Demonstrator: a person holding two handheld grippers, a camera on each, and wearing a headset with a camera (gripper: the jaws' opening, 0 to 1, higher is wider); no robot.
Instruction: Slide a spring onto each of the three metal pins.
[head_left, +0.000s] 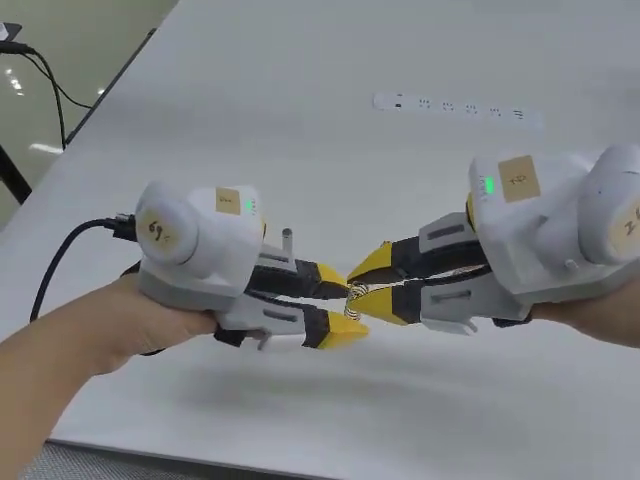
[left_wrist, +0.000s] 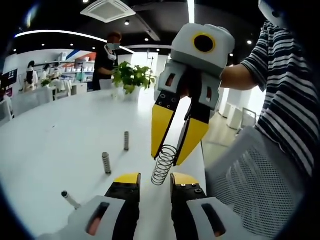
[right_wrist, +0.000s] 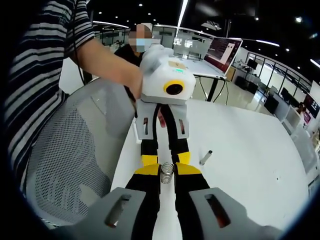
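Yellow-tipped jaws of the right gripper (left_wrist: 170, 152) pinch the spring (left_wrist: 163, 169) in mid-air; the left gripper (left_wrist: 155, 179) brackets its lower end narrowly — whether it grips, we cannot tell. Let go early, we judge, and the spring drops and rolls. Our left gripper view shows three pins (left_wrist: 106, 163) on the table (left_wrist: 50, 150), apparently one bare — the right gripper view catches one.

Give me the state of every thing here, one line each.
Spring: in the air between both tools.
Right tool: shut on the spring.
Left tool: jaws flank the spring's end, grip unclear.
Far pin: upright, seemingly carrying a spring.
Middle pin: upright, seemingly carrying a spring.
Near pin: bare.
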